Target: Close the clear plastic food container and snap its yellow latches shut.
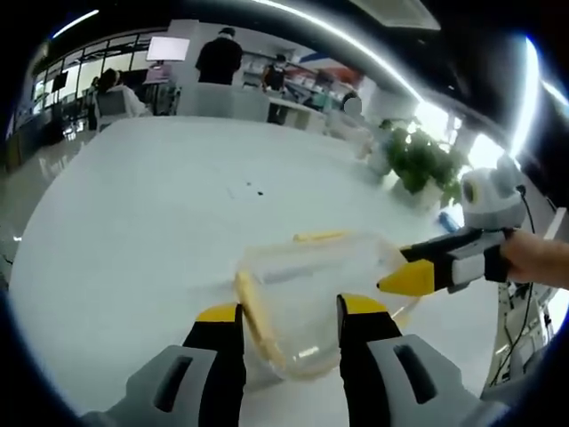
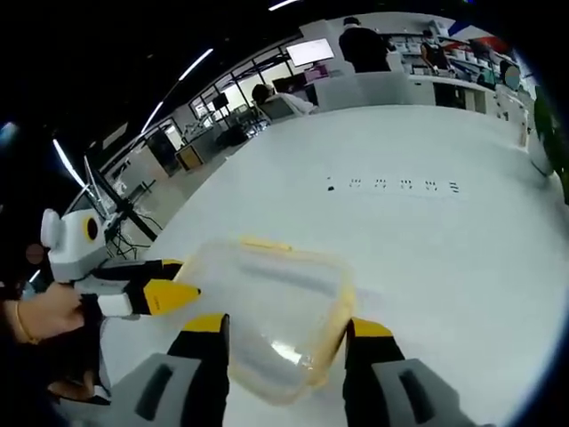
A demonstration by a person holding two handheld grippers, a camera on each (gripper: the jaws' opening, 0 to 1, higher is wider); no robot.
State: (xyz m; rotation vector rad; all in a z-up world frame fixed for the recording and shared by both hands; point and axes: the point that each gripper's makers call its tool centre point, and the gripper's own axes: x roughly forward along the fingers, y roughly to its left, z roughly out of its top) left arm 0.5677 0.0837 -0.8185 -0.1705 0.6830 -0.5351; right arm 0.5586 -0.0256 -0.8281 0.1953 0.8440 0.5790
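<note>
A clear plastic container (image 1: pixel 320 298) with yellow latches lies on the white table (image 1: pixel 151 205). One latch (image 1: pixel 252 311) runs along its left side and another (image 1: pixel 322 237) along its far edge. My left gripper (image 1: pixel 291 311) stands open, its jaws astride the container's near end. The right gripper (image 1: pixel 413 278) comes in from the right, its yellow tip at the container's right edge. In the right gripper view the container (image 2: pixel 267 307) lies between the jaws of my open right gripper (image 2: pixel 286 327). The left gripper (image 2: pixel 164 294) points at it from the left. Whether the latches are snapped is unclear.
A potted plant (image 1: pixel 418 160) and a white vessel stand near the table's far right edge. People (image 1: pixel 220 58) stand and sit at desks beyond the table. Small dark marks (image 2: pixel 391 185) dot the tabletop. A hand (image 2: pixel 44 316) holds the left gripper.
</note>
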